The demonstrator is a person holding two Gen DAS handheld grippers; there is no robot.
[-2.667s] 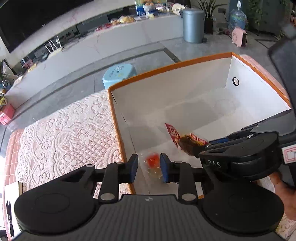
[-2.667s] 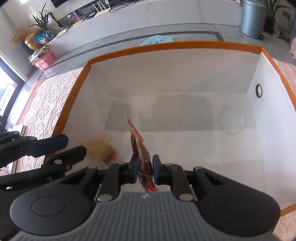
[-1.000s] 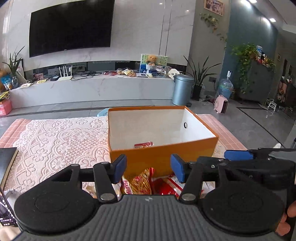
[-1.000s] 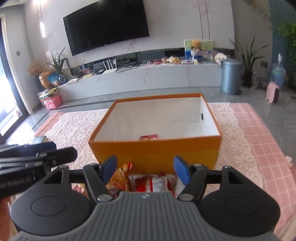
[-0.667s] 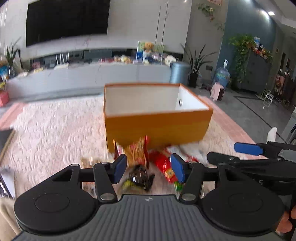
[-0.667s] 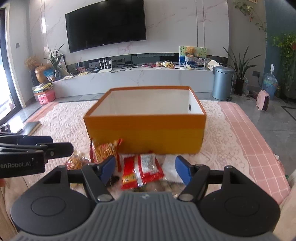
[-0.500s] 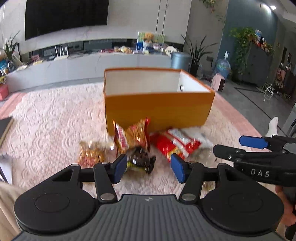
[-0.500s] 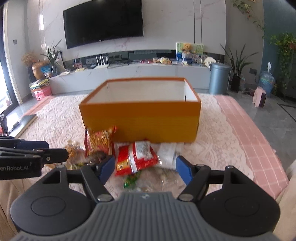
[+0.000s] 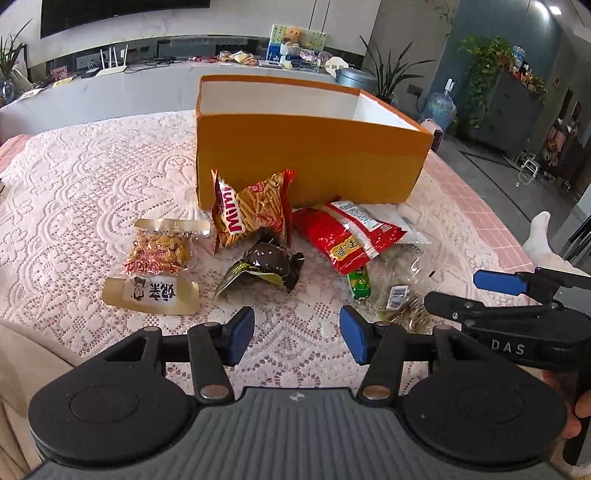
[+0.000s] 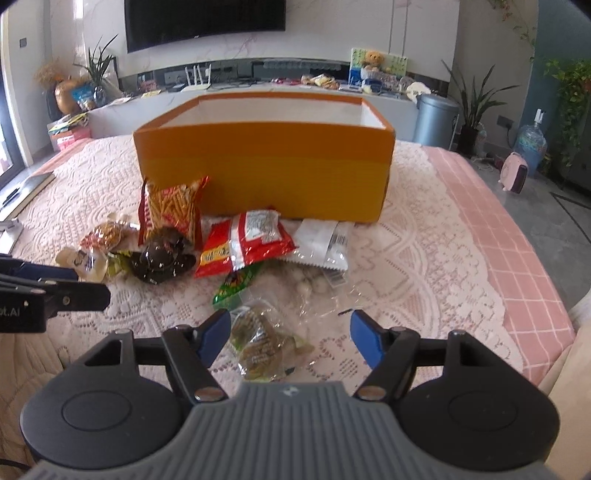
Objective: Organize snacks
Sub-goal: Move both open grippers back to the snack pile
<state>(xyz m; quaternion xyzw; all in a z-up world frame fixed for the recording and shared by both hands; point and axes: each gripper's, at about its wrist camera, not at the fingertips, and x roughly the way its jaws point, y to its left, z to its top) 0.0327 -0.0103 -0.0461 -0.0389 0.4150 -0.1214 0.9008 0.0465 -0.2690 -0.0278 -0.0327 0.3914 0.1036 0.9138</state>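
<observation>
Altogether seven snack packets (image 9: 255, 206) lie before one orange box (image 9: 306, 158), both grippers' jaws spread, left's closing.

A grey bin (image 10: 436, 118) stands beside a potted plant (image 10: 476, 107), television (image 10: 205, 22) behind.

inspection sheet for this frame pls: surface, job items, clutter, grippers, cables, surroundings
Surface: white lace cloth over a pink checked cover.
Job's things: open orange cardboard box; in front of it a stick-snack bag, red packet, dark wrapper, clear nut pack, small green packet, clear wrapped snack.
Clutter: nothing seen.
Grippers: left gripper jaws closing, nothing between; right gripper jaws open around the clear wrapped snack.
Cables: nothing seen.
Surroundings: wall television, grey bin, potted plants.
</observation>
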